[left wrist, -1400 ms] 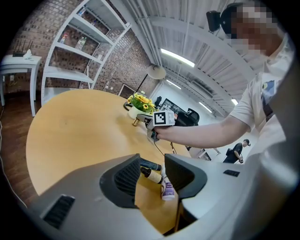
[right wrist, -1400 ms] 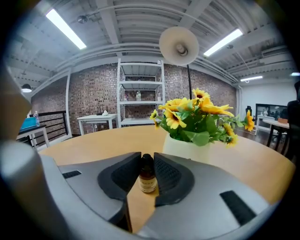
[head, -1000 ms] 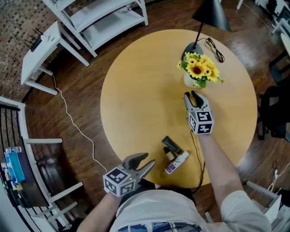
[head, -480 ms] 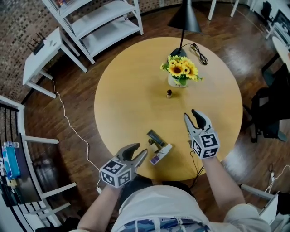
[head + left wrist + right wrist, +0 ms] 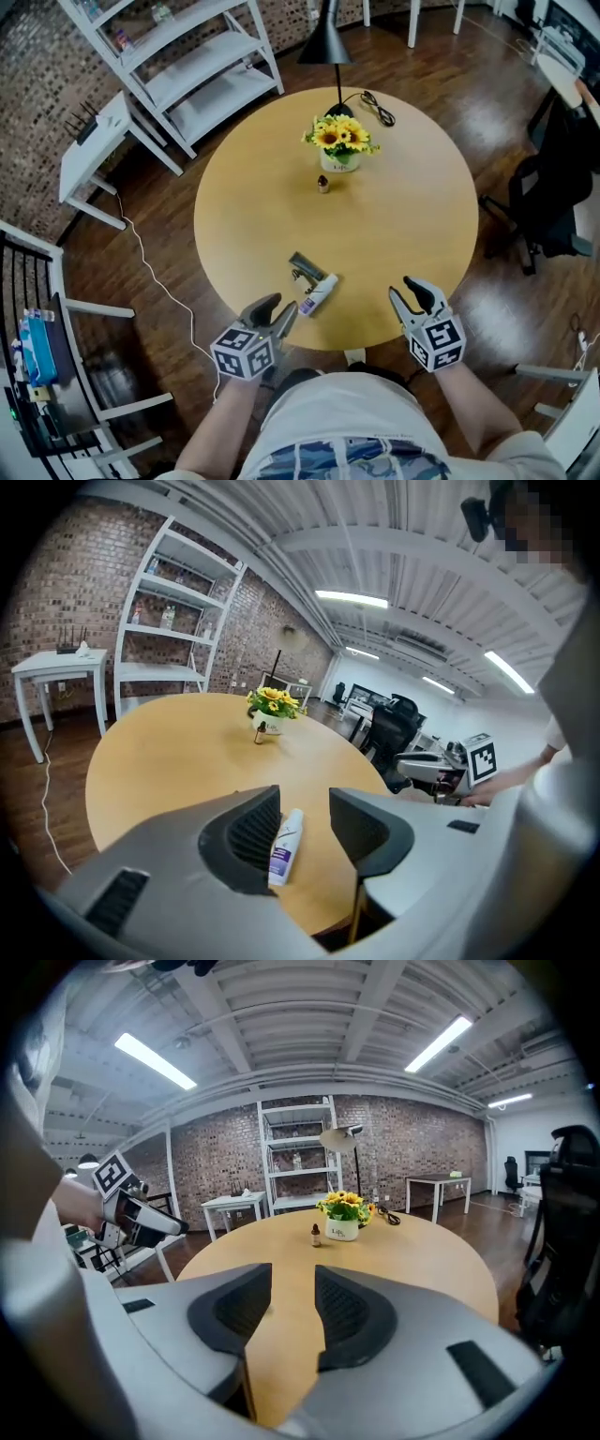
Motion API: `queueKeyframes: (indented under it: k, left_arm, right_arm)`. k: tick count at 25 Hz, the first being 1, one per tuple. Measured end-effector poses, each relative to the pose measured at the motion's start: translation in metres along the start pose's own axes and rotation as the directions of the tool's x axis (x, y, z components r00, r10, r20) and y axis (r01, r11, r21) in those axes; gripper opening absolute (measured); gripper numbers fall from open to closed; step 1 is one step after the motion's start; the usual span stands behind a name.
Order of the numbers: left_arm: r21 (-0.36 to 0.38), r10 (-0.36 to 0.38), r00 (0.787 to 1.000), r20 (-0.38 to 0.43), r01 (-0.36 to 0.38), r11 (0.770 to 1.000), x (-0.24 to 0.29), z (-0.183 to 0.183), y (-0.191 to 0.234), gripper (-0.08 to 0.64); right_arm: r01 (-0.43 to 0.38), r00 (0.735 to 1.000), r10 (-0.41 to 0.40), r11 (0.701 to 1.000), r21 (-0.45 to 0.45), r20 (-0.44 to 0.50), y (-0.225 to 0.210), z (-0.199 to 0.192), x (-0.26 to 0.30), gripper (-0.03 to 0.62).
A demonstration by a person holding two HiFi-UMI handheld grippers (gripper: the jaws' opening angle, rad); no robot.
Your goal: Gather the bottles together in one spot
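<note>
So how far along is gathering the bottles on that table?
Partly done, it seems. The white purple-labelled bottle lies beside a dark grey object near the front edge of the round wooden table. Nothing is in hand: left gripper and right gripper are open, empty. Left: the small brown dropper bottle stands apart by the sunflower vase.

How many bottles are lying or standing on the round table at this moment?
3. A white bottle lies near the table's front edge; a dark bottle lies just beyond it, its shape unclear; a small brown bottle stands by the flower pot. None seems hidden.
</note>
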State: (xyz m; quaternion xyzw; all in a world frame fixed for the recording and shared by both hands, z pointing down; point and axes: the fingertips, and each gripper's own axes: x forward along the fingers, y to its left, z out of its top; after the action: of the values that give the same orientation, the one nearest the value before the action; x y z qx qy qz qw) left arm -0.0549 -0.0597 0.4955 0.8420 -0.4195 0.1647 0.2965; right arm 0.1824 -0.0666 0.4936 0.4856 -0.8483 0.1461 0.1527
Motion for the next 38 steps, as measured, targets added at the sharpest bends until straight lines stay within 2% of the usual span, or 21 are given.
queueKeyframes:
  k: [2, 6, 10, 12, 18, 21, 25, 33, 38]
  left_arm:
    - [0.001, -0.032, 0.999, -0.004, 0.032, 0.999, -0.008, -0.006, -0.013, 0.155]
    - [0.043, -0.085, 0.996, -0.018, 0.086, 0.995, -0.036, -0.019, -0.036, 0.156]
    - [0.037, -0.163, 0.986, -0.023, 0.164, 0.986, -0.076, -0.041, -0.054, 0.156]
    - [0.034, -0.175, 0.984, -0.029, 0.176, 0.984, -0.099, -0.059, -0.060, 0.156]
    - [-0.012, -0.163, 0.986, -0.033, 0.163, 0.987, -0.148, -0.106, -0.054, 0.156]
    - [-0.020, -0.152, 0.988, -0.019, 0.151, 0.988, -0.162, -0.119, -0.046, 0.156]
    - [-0.069, -0.138, 0.990, 0.013, 0.138, 0.988, -0.179, -0.128, -0.038, 0.158]
    - [-0.093, -0.087, 0.996, -0.001, 0.086, 0.992, -0.177, -0.141, -0.015, 0.158]
    - [-0.128, -0.049, 0.999, -0.013, 0.047, 0.991, -0.157, -0.134, -0.002, 0.160]
  right_arm:
    - [0.030, 0.999, -0.030, 1.000, 0.001, 0.010, 0.008, -0.004, -0.025, 0.172]
    - [0.090, 0.996, -0.091, 0.994, 0.060, 0.010, 0.035, -0.018, -0.069, 0.172]
    - [0.096, 0.995, -0.096, 0.994, 0.058, -0.004, 0.069, -0.029, -0.092, 0.172]
    - [0.105, 0.994, -0.104, 0.993, 0.058, -0.015, 0.087, -0.034, -0.106, 0.172]
    - [0.120, 0.993, -0.119, 0.992, 0.031, -0.023, 0.137, -0.042, -0.133, 0.172]
    - [0.113, 0.993, -0.112, 0.993, 0.017, -0.022, 0.161, -0.045, -0.136, 0.172]
    - [0.092, 0.995, -0.092, 0.996, -0.003, -0.039, 0.184, -0.047, -0.141, 0.172]
    - [0.070, 0.996, -0.071, 0.997, -0.029, -0.058, 0.194, -0.037, -0.132, 0.172]
    - [0.036, 0.997, -0.038, 0.999, -0.029, -0.060, 0.181, -0.029, -0.115, 0.173]
